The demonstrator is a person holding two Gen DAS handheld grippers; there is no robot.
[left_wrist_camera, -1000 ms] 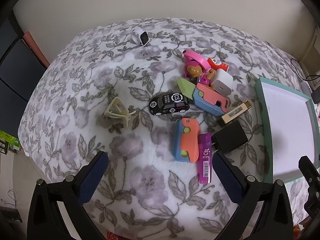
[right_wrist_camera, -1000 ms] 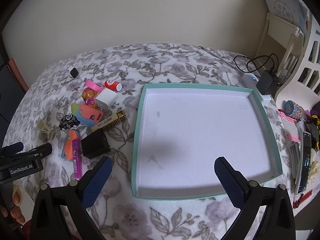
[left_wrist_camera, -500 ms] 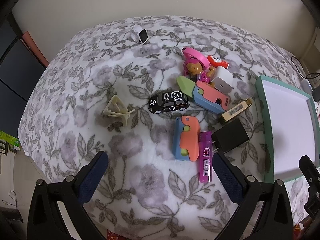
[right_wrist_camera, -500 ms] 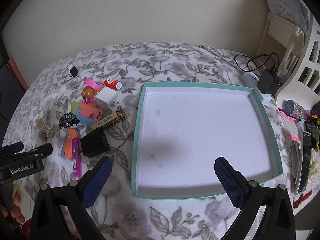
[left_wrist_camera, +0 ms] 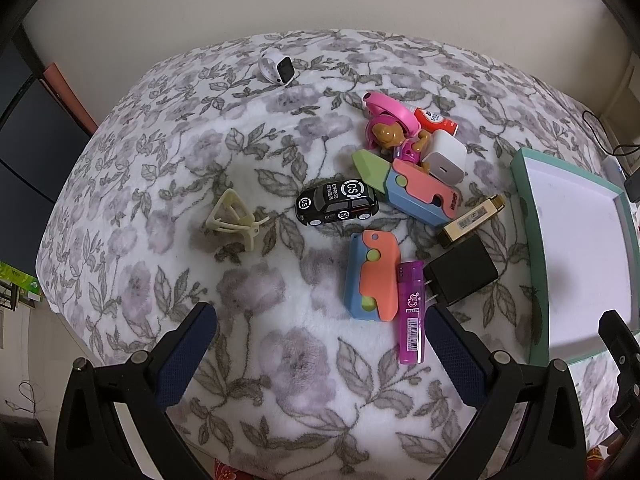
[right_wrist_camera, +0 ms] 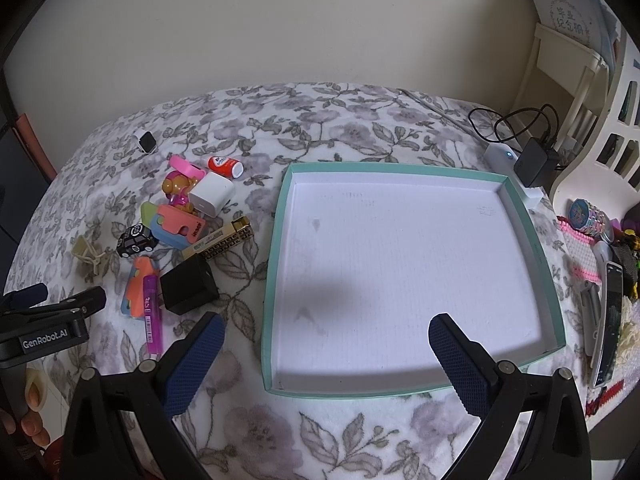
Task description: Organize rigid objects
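Right wrist | tray [right_wrist_camera: 276, 280] | charger [right_wrist_camera: 188, 290] beside | jaws apart

The blanket [left_wrist_camera: 280, 360] was white with grey-purple flowers and grey-green leaves. The tray [right_wrist_camera: 276, 264] had a teal rim and a white inside. The toy car [left_wrist_camera: 337, 202] was black with white round marks. One block toy [left_wrist_camera: 372, 276] was orange over blue with green dots; the other [left_wrist_camera: 420, 196] was coral and blue with a green tip. The lighter [left_wrist_camera: 411, 312] was see-through purple with a white barcode. One charger [left_wrist_camera: 460, 276] was black, another [left_wrist_camera: 445, 157] white. The clip [left_wrist_camera: 234, 218] was cream. The figure [left_wrist_camera: 390, 126] was pink and brown. The small bottle [left_wrist_camera: 436, 120] was red and white. Both grippers had black frames and dark blue dotted pads [left_wrist_camera: 186, 356] [right_wrist_camera: 460, 356].
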